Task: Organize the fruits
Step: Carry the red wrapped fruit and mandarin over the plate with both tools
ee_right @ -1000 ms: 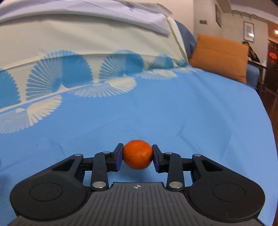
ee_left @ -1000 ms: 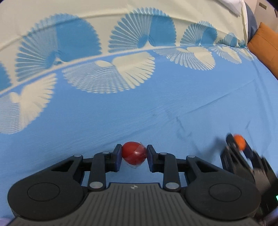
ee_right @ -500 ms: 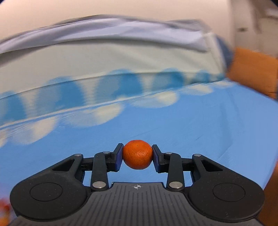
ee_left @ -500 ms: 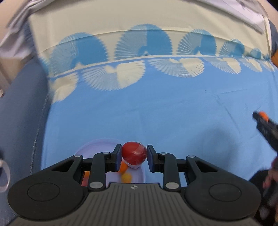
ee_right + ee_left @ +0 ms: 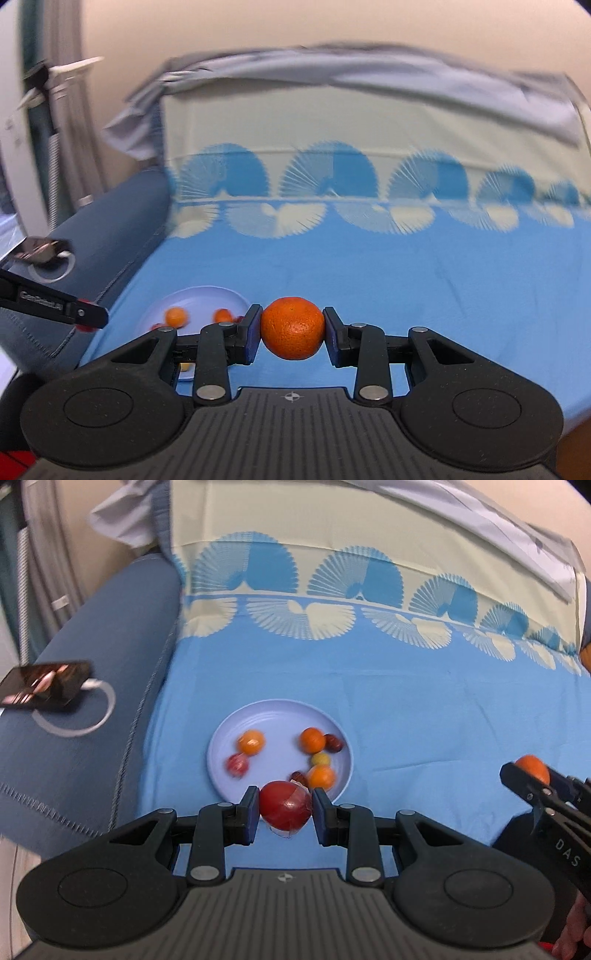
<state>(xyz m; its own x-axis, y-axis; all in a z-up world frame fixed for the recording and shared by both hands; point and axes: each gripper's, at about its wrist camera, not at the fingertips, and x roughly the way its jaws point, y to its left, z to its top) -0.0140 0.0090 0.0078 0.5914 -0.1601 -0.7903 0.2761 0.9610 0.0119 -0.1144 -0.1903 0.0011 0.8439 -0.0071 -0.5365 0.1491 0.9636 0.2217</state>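
Note:
My left gripper [image 5: 284, 810] is shut on a red fruit [image 5: 285, 808] with a bit of clear wrap on it, held in the air just before the near rim of a pale lilac plate [image 5: 221, 738]. On the plate lie several small fruits: orange ones [image 5: 251, 741], a pinkish one [image 5: 237, 764], a yellow one and dark red ones. My right gripper [image 5: 292, 334] is shut on an orange mandarin [image 5: 292, 328], above the blue sheet to the right of the plate [image 5: 207, 295]. The right gripper [image 5: 532, 775] also shows at the right edge of the left wrist view.
A blue bed sheet [image 5: 406, 720] with a cream fan pattern covers the bed. On the dark blue padded edge at the left lies a phone [image 5: 44, 685] with a white cable. A grey blanket [image 5: 369, 70] is bunched at the back. A hand shows at bottom right.
Both grippers have swung left and risen with their fruits. The plate with fruit and the phone on the padded edge have come fully into view; the orange cushion is out of sight.

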